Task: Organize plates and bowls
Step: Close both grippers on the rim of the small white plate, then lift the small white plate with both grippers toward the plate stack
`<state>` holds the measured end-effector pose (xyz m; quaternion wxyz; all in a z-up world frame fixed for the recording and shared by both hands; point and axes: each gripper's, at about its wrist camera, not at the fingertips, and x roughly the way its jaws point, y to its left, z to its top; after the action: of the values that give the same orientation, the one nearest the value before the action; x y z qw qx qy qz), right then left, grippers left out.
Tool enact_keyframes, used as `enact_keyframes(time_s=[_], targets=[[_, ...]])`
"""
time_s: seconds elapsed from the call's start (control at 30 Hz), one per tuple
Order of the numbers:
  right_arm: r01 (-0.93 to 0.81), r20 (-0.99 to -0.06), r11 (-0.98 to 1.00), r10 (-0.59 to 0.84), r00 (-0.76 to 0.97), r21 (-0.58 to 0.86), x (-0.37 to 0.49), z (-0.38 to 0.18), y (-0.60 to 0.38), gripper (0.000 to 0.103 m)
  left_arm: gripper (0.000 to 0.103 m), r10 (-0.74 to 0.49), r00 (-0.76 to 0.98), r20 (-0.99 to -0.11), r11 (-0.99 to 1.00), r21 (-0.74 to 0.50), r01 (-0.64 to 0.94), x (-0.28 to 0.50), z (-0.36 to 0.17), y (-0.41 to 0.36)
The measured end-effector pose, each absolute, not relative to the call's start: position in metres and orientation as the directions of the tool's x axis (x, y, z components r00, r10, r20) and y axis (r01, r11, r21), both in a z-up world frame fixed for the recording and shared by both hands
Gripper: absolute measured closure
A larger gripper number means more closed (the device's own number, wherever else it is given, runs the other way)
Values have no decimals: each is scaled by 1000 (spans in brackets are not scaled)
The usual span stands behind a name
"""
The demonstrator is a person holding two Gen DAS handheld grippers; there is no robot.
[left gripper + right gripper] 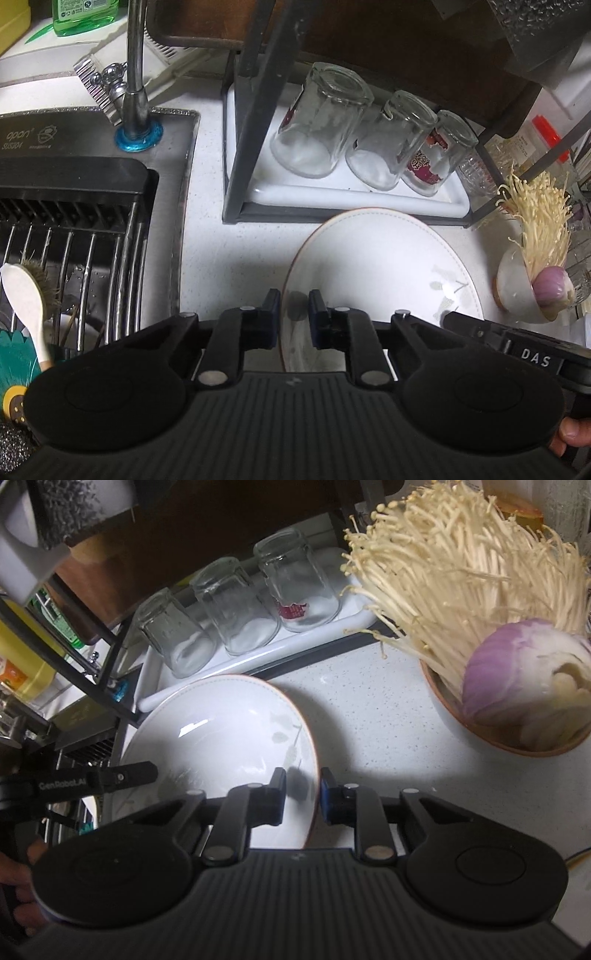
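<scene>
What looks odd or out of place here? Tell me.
The bowl of enoki mushrooms and a cut onion appears tipped in the left wrist view, contents leaning out. Both grippers straddle the white plate at opposite rims.

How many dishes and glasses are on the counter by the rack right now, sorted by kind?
Plates: 1, the white plate, its rim between the fingers of both grippers.
Bowls: 1, the bowl holding enoki mushrooms and an onion.
Upturned glasses on the white tray: 3.
Total: 5.

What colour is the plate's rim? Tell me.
Thin orange-brown line on the white plate; clearest in the right wrist view.
</scene>
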<state>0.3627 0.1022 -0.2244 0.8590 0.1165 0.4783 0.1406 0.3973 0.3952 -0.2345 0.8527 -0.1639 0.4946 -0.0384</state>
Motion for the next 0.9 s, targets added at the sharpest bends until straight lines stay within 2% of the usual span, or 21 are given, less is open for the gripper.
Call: enact_keyframes(time_s=[0.33, 0.9], targets=[[-177, -781, 917, 398, 482, 358, 360, -217, 97, 85, 86, -255, 498, -829, 934, -345, -96, 388, -227, 401], [-223, -710, 897, 440, 550, 383, 317, -153, 49, 85, 86, -276, 542, -794, 926, -372, -73, 348, -156, 360]])
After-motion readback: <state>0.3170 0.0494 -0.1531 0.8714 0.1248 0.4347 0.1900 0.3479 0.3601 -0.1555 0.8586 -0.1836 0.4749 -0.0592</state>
